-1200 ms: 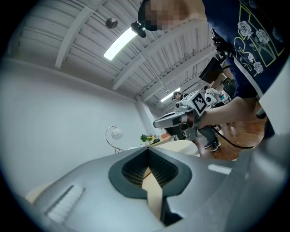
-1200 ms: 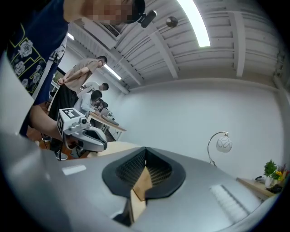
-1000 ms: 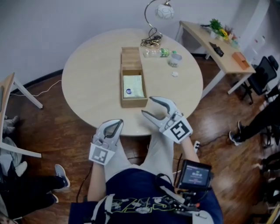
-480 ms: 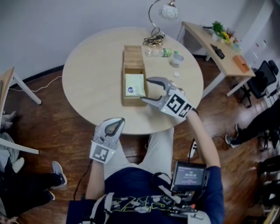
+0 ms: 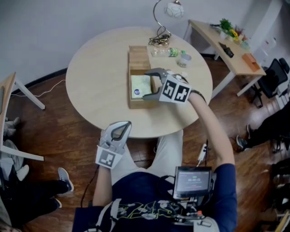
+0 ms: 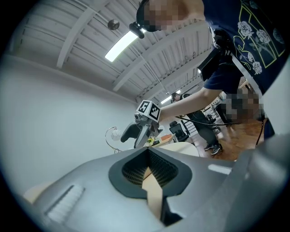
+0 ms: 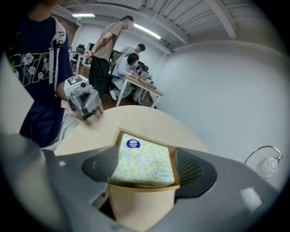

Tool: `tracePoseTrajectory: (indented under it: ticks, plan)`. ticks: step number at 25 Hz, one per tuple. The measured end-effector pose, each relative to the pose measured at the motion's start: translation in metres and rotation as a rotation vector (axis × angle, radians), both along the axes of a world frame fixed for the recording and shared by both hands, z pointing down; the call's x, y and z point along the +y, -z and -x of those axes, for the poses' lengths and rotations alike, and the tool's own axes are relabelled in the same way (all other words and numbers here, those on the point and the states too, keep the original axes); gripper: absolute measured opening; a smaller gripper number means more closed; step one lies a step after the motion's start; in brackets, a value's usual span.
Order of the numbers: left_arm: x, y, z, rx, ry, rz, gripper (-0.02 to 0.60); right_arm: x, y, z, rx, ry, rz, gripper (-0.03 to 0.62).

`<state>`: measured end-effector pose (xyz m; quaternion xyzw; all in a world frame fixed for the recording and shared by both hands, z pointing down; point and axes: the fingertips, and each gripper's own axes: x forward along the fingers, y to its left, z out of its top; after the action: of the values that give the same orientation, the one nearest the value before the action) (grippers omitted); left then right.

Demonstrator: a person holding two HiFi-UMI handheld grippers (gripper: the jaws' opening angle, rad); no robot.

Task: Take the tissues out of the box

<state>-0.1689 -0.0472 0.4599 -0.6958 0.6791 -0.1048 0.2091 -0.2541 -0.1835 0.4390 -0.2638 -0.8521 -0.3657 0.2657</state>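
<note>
An open wooden box (image 5: 140, 105) lies in the middle of the round table (image 5: 95, 77). A pale green dotted tissue pack (image 5: 138, 86) with a blue sticker fills its near half. My right gripper (image 5: 147, 85) hovers over that half from the right, tilted down. Its jaws have just been opening and stand open on either side of the tissue pack (image 7: 142, 163) without touching it; the box (image 7: 140, 201) wall shows below the pack. My left gripper (image 5: 122, 125) is off the table's near edge by the lap, its fingertips meeting, nothing held. In its own view the left gripper (image 6: 147, 152) looks shut.
Beyond the box stand a desk lamp (image 5: 174, 9), a lying plastic bottle (image 5: 166, 53) and a small cup (image 5: 183, 59). A side desk (image 5: 226, 45) with plants is at the back right. Several people (image 7: 113, 45) work at a desk behind.
My right gripper moved from the table's near edge up over the box, tipped downward, and its jaws spread wider. The left gripper stayed where it was.
</note>
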Motion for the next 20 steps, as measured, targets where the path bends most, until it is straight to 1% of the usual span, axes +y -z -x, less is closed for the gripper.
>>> tracePoseTrajectory:
  ticks: [1, 3, 6, 8, 10, 12, 14, 16, 17, 20]
  plan:
    - [0.000, 0.000, 0.000, -0.002, -0.001, -0.001, 0.003, 0.001, -0.001, 0.001, 0.023, 0.008, -0.003, 0.390]
    - [0.001, 0.001, -0.001, -0.016, -0.005, -0.001, 0.003, 0.004, -0.003, 0.005, 0.063, 0.025, -0.008, 0.422]
    - [0.001, 0.004, -0.002, -0.051, -0.010, -0.001, 0.003, 0.004, -0.007, 0.009, 0.119, 0.036, -0.005, 0.423]
    - [0.000, 0.003, -0.003, -0.052, -0.008, 0.006, 0.003, 0.003, -0.010, 0.011, 0.171, 0.037, 0.015, 0.431]
    - [-0.001, 0.004, -0.003, -0.051, -0.008, 0.006, 0.003, 0.001, -0.013, 0.016, 0.230, 0.034, 0.021, 0.452]
    - [-0.001, 0.003, -0.002, -0.047, -0.004, 0.008, 0.003, -0.002, -0.016, 0.024, 0.280, 0.027, 0.000, 0.507]
    - [-0.001, 0.001, -0.002, -0.039, -0.002, 0.011, 0.003, -0.004, -0.019, 0.029, 0.316, 0.017, -0.019, 0.583]
    - [-0.001, 0.002, -0.004, -0.037, -0.006, 0.006, 0.003, -0.003, -0.021, 0.031, 0.334, 0.023, -0.028, 0.584]
    - [0.000, 0.002, -0.004, -0.033, -0.007, 0.003, 0.003, -0.003, -0.020, 0.033, 0.327, 0.033, -0.038, 0.584]
    - [0.001, 0.000, -0.002, -0.021, -0.004, 0.006, 0.003, -0.009, -0.016, 0.039, 0.270, 0.041, -0.101, 0.581]
